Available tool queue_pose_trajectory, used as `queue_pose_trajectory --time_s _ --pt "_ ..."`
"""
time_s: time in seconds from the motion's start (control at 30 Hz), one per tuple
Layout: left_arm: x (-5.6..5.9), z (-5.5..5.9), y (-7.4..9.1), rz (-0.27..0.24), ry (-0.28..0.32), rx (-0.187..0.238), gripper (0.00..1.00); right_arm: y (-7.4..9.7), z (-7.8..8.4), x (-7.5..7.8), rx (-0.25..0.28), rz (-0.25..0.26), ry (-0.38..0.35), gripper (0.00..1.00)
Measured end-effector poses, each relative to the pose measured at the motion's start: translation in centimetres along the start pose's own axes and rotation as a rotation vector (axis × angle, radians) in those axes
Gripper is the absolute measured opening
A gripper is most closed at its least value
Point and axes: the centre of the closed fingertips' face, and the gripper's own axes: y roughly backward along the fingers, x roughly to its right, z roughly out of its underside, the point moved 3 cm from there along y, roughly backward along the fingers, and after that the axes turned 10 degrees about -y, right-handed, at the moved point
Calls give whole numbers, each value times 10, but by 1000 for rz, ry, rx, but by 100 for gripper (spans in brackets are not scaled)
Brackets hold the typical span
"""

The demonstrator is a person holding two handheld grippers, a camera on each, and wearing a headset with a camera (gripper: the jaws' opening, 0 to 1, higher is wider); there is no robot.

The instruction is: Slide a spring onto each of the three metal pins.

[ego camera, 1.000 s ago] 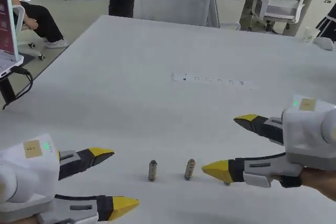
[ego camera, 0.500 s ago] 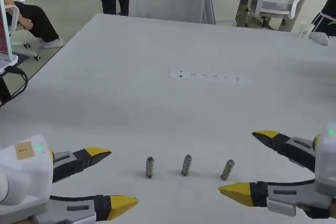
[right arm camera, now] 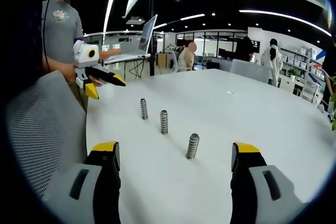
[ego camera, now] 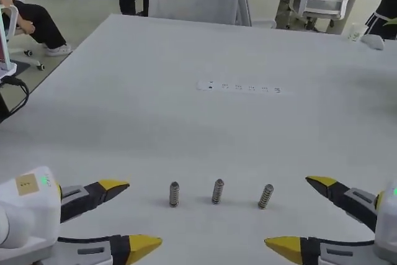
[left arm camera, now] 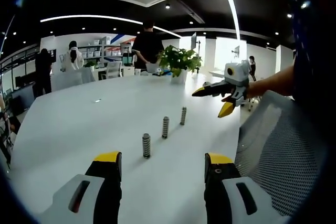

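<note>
Three short metal springs stand upright in a row near the front of the white table (ego camera: 186,116): the left spring (ego camera: 173,194), the middle spring (ego camera: 218,191) and the right spring (ego camera: 265,196). Each seems to sit on a pin, though the pins themselves are hidden. My left gripper (ego camera: 133,214) is open and empty, left of the row. My right gripper (ego camera: 299,213) is open and empty, just right of the right spring. In the left gripper view my own gripper (left arm camera: 163,161) faces the nearest spring (left arm camera: 146,145). In the right gripper view my own gripper (right arm camera: 175,150) faces the nearest spring (right arm camera: 192,146).
A flush socket strip (ego camera: 242,87) lies in the table's middle. Grey chairs (ego camera: 195,1) stand at the far edge, with people beyond them. A mesh chair back (left arm camera: 278,135) is close beside the table's near edge.
My right gripper has drawn back to the right and toward me, away from the right spring, which now stands free. The left gripper has hardly moved; the camera tilted slightly.
</note>
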Motion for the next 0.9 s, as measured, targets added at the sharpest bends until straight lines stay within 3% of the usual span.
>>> queue_pose_trajectory --time_s 0.47,0.9 --pt "-3 12 -3 -18 39 -13 62 2 -9 -8 42 -13 -2 92" --pt "-4 17 -2 -23 49 -28 64 0 -10 -8 37 -13 -6 92"
